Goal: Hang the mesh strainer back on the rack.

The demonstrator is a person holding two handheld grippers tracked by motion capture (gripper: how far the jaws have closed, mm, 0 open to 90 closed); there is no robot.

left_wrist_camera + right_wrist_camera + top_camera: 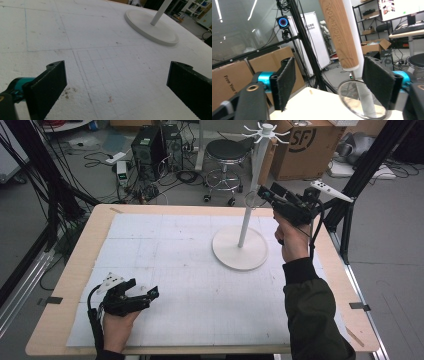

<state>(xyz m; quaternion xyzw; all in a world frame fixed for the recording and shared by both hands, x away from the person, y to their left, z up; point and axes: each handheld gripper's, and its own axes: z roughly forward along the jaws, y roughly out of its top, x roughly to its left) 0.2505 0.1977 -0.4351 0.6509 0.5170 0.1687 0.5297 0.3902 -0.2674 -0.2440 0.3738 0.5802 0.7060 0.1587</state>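
Note:
A white hook stand (pixel 240 249) stands on the far right part of the table, and its base (pixel 152 27) lies ahead of my left gripper. A utensil hangs beside the stand's pole (pixel 355 27): a wooden handle (pixel 340 35) with a round wire-rimmed head (pixel 362 100) below it. The same round head (pixel 251 200) hangs close against the pole. My right gripper (pixel 329 75) is raised at the pole, jaws open on either side of the handle, and the pads do not touch it. My right gripper (pixel 265 194) points left at the pole. My left gripper (pixel 152 292) rests low at the near left, open and empty (pixel 116 80).
A white foam sheet (pixel 190 285) with faint grid lines covers the wooden table (pixel 75 270). Behind the table are a stool (pixel 227 155), a cardboard box (pixel 305 145), computer cases and cables on the floor. Black frame posts (pixel 360 175) rise at the right.

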